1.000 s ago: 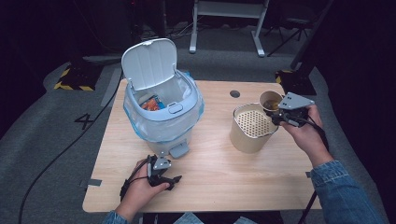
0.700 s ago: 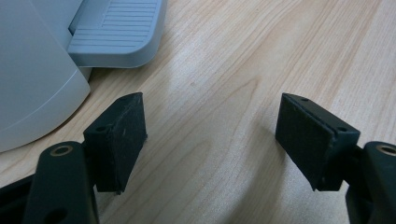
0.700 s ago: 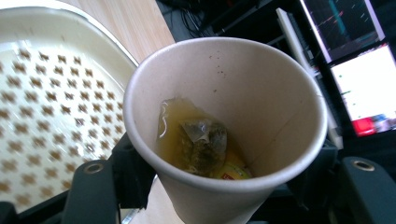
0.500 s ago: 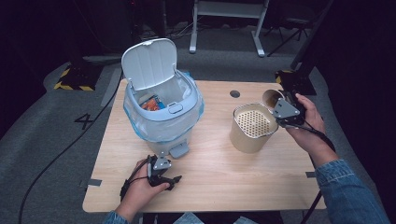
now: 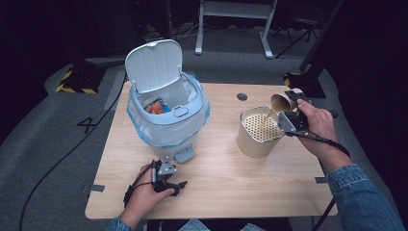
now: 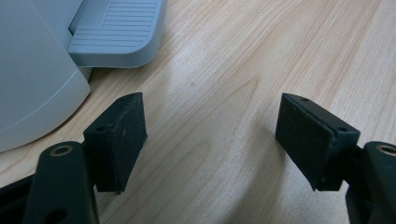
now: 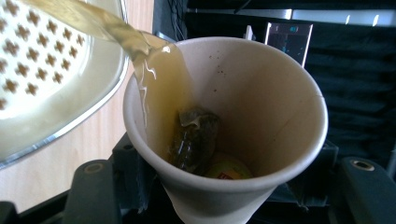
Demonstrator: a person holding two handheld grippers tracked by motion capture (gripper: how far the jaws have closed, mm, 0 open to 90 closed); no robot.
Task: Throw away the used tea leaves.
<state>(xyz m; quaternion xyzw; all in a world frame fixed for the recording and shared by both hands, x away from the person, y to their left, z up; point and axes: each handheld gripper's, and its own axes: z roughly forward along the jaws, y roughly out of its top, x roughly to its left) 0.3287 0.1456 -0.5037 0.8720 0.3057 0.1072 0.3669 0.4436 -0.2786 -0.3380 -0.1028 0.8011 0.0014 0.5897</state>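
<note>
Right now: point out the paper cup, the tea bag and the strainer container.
paper cup point(image 7: 261, 93), right gripper view, inner wall.
tea bag point(image 7: 194, 140), right gripper view, wet bag inside the cup.
strainer container point(image 5: 254, 144), high view, outer side wall.

dim room, grey carpet floor point(image 5: 57, 159), white metal frame point(image 5: 231, 19) beyond the wooden table point(image 5: 226, 183)

- The high view looks forward and down on the whole worktop point(image 5: 216, 192) from above the person's side.
- The left gripper view sits very near the worktop, looking along its surface at the bin pedal point(image 6: 116, 32).
- The right gripper view looks closely into a tilted paper cup point(image 7: 224, 121), over the strainer container point(image 7: 51, 79).
- The high view also shows the pedal, the cup and the container.
</note>
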